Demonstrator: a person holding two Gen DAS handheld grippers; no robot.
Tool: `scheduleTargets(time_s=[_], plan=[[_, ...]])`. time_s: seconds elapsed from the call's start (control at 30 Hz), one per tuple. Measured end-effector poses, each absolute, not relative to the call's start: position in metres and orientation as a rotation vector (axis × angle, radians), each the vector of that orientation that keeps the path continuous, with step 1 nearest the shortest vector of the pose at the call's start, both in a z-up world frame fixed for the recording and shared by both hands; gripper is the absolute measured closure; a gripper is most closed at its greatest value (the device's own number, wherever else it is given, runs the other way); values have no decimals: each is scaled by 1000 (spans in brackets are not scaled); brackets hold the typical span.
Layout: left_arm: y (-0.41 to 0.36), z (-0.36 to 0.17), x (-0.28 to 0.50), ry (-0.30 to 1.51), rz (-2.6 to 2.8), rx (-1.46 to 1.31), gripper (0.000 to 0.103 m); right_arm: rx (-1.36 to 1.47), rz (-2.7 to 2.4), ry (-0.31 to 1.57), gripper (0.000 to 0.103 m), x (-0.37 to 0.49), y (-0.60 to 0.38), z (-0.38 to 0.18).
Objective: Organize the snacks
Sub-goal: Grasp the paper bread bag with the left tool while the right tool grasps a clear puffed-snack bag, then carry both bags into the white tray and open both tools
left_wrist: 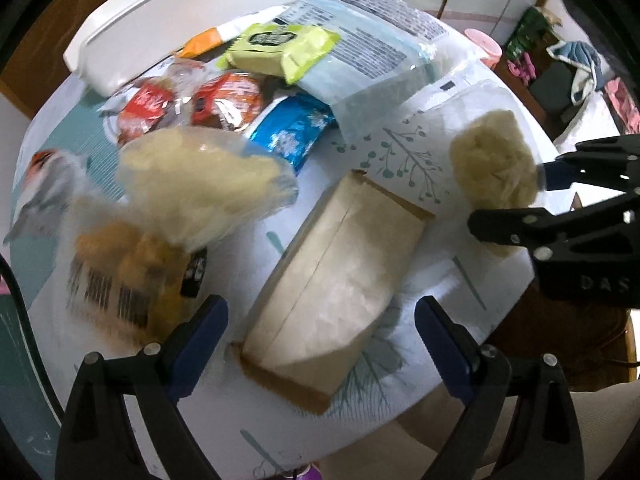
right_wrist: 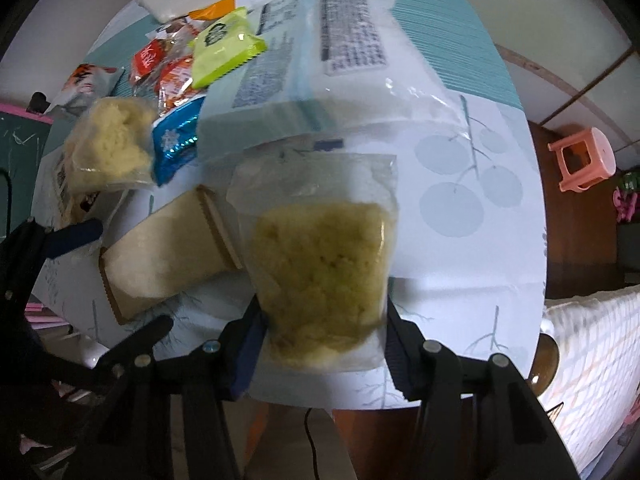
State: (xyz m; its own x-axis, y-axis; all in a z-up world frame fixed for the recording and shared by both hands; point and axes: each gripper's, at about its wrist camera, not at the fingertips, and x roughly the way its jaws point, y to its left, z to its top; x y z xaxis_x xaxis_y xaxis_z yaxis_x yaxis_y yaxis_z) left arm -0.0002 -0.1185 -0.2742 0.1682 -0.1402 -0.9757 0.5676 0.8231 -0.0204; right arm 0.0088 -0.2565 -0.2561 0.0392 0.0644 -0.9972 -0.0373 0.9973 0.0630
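Clear pouch (right_wrist: 320,256) lengthwise between tool fingers

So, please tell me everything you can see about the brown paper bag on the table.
The brown paper bag is plain kraft paper, flattened, with a centre seam and darker folded ends. It lies flat and diagonal on the patterned tablecloth, below the open left gripper. In the right wrist view, the clear bag of pale crumbly snack overlaps one end.
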Motion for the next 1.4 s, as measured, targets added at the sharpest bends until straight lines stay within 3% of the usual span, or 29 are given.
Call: scheduleTargets(time_s=[0.1,0.27,0.33,0.37,0.5,0.9,1.4], plan=[[-129,-281,2,1319,-521,420,9,34,70,1530,49,6,-267,-260],[-151,-286,8,1308,-548,435,19,39,65,1526,49,-8,-290,-256],[-158,-284,10,1291,-564,439,28,40,62,1527,49,-5,-280,-258],[-162,-281,9,1273,-580,447,41,43,61,1527,49,-5,-282,-259],[-167,-277,19,1263,-588,458,48,38,58,1525,49,-7,-283,-255],[-148,-235,39,1245,-527,210,50,39,87,1472,49,1,-281,-224],[-78,-31,86,921,-296,78,50,39,276,1199,50,58,-262,-91]])
